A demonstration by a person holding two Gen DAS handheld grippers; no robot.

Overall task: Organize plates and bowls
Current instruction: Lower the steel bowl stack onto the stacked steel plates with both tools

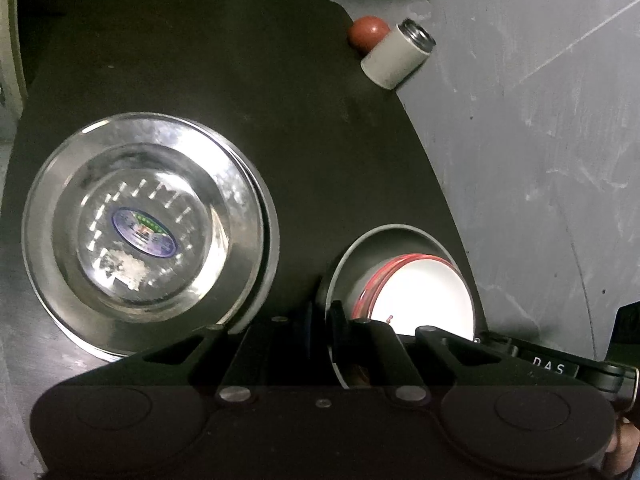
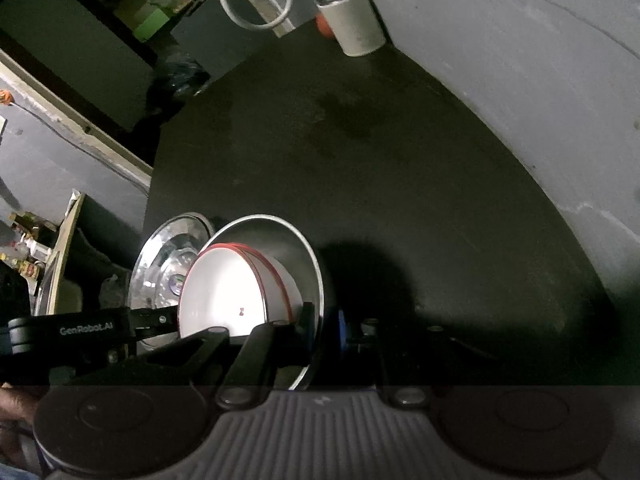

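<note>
The left tongs (image 1: 320, 320) are nearly closed, clamped on the rim of a grey metal bowl (image 1: 390, 236), one finger inside the wall and one outside. The right tongs (image 2: 326, 320) grip the same bowl's (image 2: 280, 226) opposite rim, likewise almost shut around the thin wall. Nested inside sit white bowls with red rims (image 1: 424, 292), tilted against the metal wall. Just left of the left tongs, a stack of shiny steel plates (image 1: 148, 224) rests on the dark surface (image 1: 240, 80), a sticker at its centre. Far ahead of both tongs, a white can (image 1: 396, 54) lies near a small red ball (image 1: 366, 34) at the surface's edge.
</note>
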